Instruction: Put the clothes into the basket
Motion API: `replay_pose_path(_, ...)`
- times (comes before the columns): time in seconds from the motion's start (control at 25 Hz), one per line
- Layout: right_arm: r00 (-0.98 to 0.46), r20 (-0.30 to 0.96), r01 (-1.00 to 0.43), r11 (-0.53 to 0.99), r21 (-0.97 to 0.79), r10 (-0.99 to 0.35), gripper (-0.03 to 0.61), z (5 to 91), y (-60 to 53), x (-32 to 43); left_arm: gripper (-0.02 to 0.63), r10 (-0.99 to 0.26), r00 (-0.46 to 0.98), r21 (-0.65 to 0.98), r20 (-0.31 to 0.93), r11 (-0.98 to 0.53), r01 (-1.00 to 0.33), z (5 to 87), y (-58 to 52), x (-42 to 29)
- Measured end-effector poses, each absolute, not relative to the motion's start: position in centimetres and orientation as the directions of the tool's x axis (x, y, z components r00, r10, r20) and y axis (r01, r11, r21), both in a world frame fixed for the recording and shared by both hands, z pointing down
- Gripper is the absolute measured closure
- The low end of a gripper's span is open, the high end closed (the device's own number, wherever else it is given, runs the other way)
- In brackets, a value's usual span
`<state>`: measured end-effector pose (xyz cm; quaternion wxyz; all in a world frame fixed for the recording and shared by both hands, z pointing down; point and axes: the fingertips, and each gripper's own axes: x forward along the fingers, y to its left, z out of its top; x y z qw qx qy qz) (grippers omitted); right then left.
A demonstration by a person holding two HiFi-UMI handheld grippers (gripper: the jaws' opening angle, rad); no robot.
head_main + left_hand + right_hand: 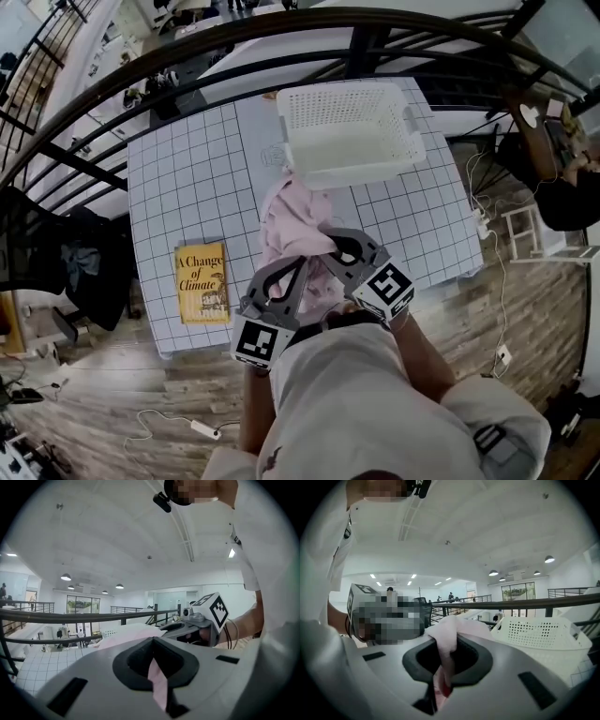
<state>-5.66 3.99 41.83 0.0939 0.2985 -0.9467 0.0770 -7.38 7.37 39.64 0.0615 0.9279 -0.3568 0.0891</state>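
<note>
Railings are ringing a mezzanine where a gridded white table [169,187] is carrying everything. Nearest the person, the left gripper [157,686] and the right gripper [440,681] are working side by side above the table's near edge. Each is clamping its jaws on a fold of the pink garment [295,220]. A yellow book [202,283] is lying by the near left corner, apart from the cloth. The garment is hanging from both grips and trailing toward the table's middle. Its far end is reaching the basket's near left corner; whether it is touching there I cannot tell.

Judging the risks: each jaw pair is biting only a thin strip, so the cloth could be slipping free if the hands pull apart or travel unevenly. The trailing end could be snagging the near rim and shoving or tipping the light basket [349,172], or draping over the rim instead of dropping in.

Farthest off, the white perforated basket is sitting upright along the far edge. It is looking empty, with no clothing inside.
</note>
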Motion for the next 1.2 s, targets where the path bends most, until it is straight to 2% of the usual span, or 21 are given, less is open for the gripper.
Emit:
replay_pose_path(0.52, -0.778, 0.084, -0.627, 0.778, -0.040, -0.622, 0.535, 34.9, 2.2, -3.2, 0.611, -0.654, 0.741, 0.018, 0.152, -0.748, -0.663, 36.0, 6.8, -6.5)
replay_pose_path(1.2, -0.727, 0.002, -0.686, 0.727, -0.007, -0.686, 0.535, 29.9, -1.6, 0.4, 0.611, -0.639, 0.762, -0.009, 0.102, -0.767, -0.642, 32.8, 4.1, -4.4)
